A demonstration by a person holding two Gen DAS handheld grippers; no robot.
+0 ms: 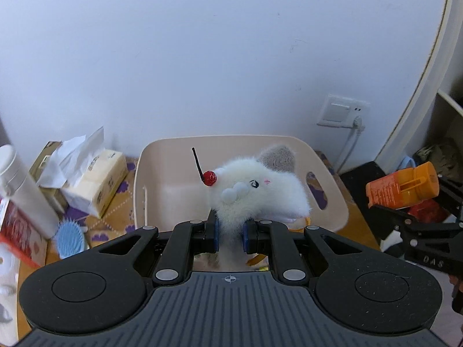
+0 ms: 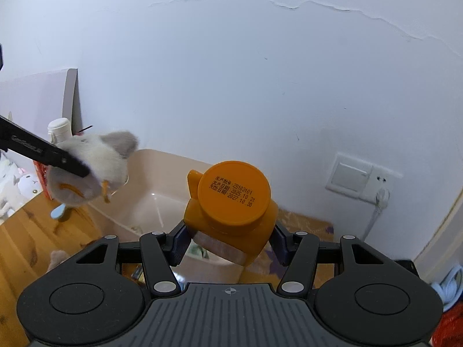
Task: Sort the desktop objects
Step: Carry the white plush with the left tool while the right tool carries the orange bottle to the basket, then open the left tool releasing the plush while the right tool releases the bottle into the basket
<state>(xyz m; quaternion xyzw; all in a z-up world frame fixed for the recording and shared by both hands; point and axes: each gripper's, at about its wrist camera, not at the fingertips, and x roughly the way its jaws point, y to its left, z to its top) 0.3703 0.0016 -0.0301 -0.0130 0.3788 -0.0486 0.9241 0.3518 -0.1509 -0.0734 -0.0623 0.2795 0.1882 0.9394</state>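
Left tool (image 1: 230,235) grips one plush (image 1: 260,190); right tool (image 2: 228,244) grips one orange bottle (image 2: 231,202), seemingly above bin (image 2: 162,202).

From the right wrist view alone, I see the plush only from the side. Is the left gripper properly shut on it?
Observer: Yes. In the left wrist view the left gripper is shut on the white plush toy, pads pressed into its fur below the head.
Operator: Anything in the bin under it?
Observer: The beige bin shows bare floor where the left view can see; the plush hides the rest.
Operator: What's left of the bin? My view is blocked there.
Observer: A tissue pack, a white bottle and a blue brush.
Operator: And my own grip?
Observer: From the left view, the right gripper holds the orange bottle tilted on its side.
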